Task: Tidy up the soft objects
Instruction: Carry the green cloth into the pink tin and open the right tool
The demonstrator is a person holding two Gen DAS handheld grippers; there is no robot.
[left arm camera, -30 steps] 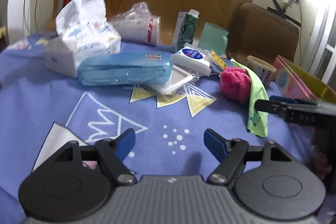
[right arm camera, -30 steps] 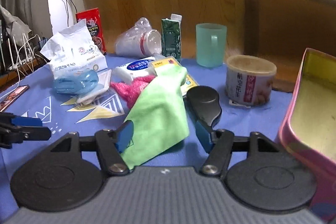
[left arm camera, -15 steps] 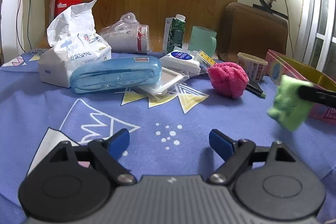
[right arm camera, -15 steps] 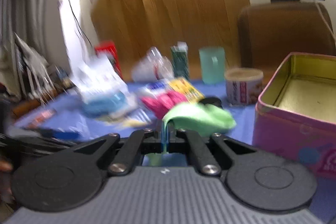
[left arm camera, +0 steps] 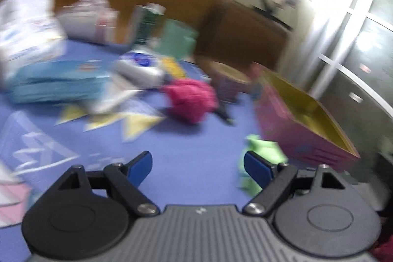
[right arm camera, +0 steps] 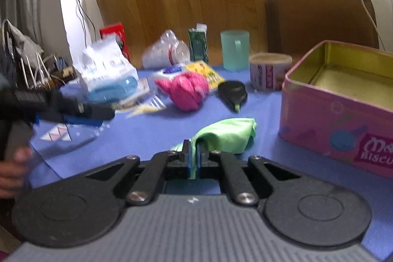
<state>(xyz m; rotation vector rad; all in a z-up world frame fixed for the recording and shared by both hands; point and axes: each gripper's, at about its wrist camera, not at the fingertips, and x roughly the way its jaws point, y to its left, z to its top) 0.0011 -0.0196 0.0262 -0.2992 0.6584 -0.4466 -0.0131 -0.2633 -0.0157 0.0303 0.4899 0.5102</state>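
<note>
My right gripper (right arm camera: 194, 161) is shut on a corner of the green cloth (right arm camera: 226, 134), which hangs bunched just above the blue tablecloth, left of the open pink tin (right arm camera: 343, 119). A fluffy pink ball (right arm camera: 186, 90) lies farther back on the table. The left wrist view is blurred. There my left gripper (left arm camera: 197, 163) has its jaws apart and closing, with only tablecloth between them. The green cloth (left arm camera: 262, 151) shows just past its right fingertip, beside the tin (left arm camera: 294, 134). The pink ball (left arm camera: 191, 100) sits ahead. My left gripper (right arm camera: 81, 114) also shows at the left of the right wrist view.
At the back stand a tissue pack (right arm camera: 105, 70), a blue case (right arm camera: 113, 90), a wipes packet (right arm camera: 172, 70), a green cup (right arm camera: 234, 50), a dark carton (right arm camera: 197, 43) and a paper tub (right arm camera: 267, 70). A black device (right arm camera: 233, 92) lies by the ball. A brown chair (right arm camera: 319, 16) is behind the table.
My right gripper shut on the green cloth, lifted it off the pile and carried it right, up to the tin. My left gripper swung right toward the tin.
</note>
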